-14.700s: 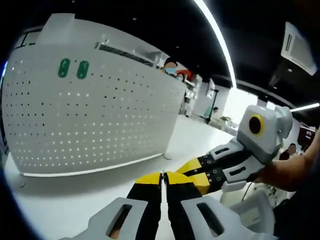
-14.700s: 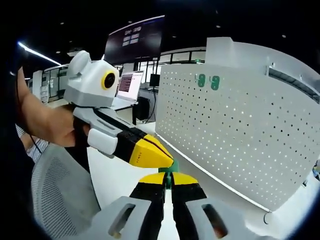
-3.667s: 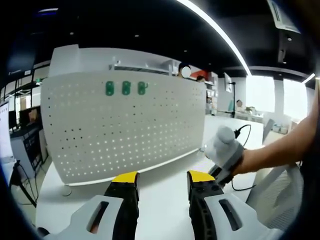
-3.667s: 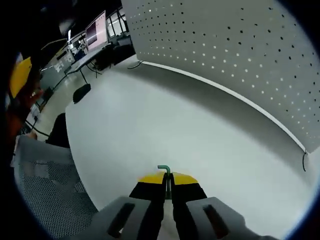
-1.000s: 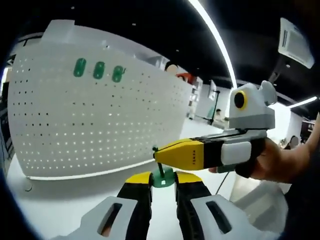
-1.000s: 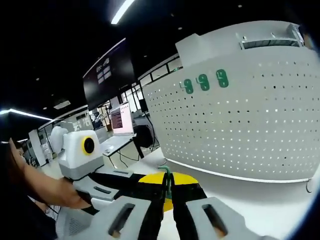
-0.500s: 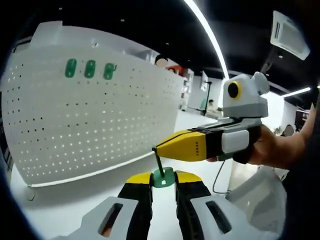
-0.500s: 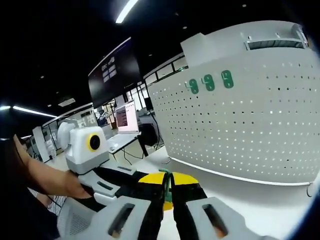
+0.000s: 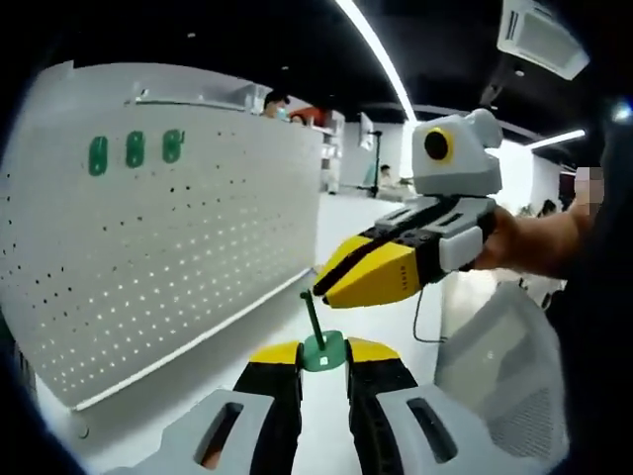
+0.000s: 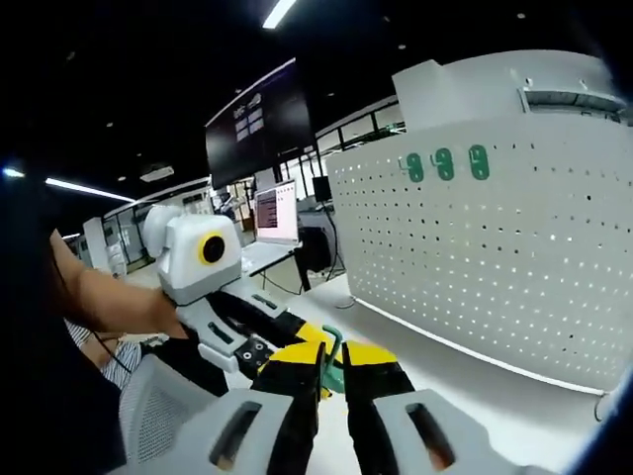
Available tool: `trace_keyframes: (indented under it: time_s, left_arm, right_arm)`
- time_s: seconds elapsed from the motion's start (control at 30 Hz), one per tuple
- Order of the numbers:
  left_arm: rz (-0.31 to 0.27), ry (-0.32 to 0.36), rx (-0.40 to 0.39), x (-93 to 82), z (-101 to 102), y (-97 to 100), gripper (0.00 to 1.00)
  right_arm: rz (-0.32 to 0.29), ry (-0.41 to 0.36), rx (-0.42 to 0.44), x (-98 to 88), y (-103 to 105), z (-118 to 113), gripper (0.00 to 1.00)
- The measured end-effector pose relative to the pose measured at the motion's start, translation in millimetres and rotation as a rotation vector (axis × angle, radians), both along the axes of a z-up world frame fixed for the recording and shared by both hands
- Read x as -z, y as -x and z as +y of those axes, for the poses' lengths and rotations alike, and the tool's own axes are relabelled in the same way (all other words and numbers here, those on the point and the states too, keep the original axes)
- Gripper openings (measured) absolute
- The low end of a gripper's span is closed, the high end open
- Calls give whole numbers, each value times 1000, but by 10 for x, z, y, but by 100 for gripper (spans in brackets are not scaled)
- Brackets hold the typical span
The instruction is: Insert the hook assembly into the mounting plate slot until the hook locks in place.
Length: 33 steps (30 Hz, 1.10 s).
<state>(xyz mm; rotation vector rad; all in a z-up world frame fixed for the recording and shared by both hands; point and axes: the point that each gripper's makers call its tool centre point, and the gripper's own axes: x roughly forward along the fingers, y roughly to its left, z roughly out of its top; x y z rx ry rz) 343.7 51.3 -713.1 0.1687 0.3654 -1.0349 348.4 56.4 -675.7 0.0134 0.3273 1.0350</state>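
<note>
Hook (image 9: 318,341): green base pinched between left gripper (image 9: 322,354) jaws, stem up, held clear of the pegboard (image 9: 178,247) for hand-over. Right gripper (image 9: 336,282) jaws now slightly parted just above it. Three green plates (image 10: 444,164) sit high on the pegboard.

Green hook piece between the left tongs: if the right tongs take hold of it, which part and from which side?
Probably the thin stem of the green hook piece. Its round base sits clamped in the left tongs, so only the stem stands free above them. The right tongs are beside it; closing across it from that side looks easiest.
</note>
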Motion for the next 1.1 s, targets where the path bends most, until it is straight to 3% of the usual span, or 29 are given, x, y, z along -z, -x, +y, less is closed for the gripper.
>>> trace_keyframes:
  time_s: [0.13,0.37,0.7,1.1]
  left_arm:
    - [-15,-42,37,33,-8,49,16]
    - [-41,-183,167,177,-36,224,16]
    - [-20,-275,322,292,-91,449,16]
    - [-9,-379,481,426,-199,691,16]
  right_arm:
    - [-8,35,-38,46,61,-24,7]
    - [-20,129,-147,170,257,-58,9]
    - [-10,210,-259,357,443,-123,10]
    - [26,328,-472,507,746,-105,10]
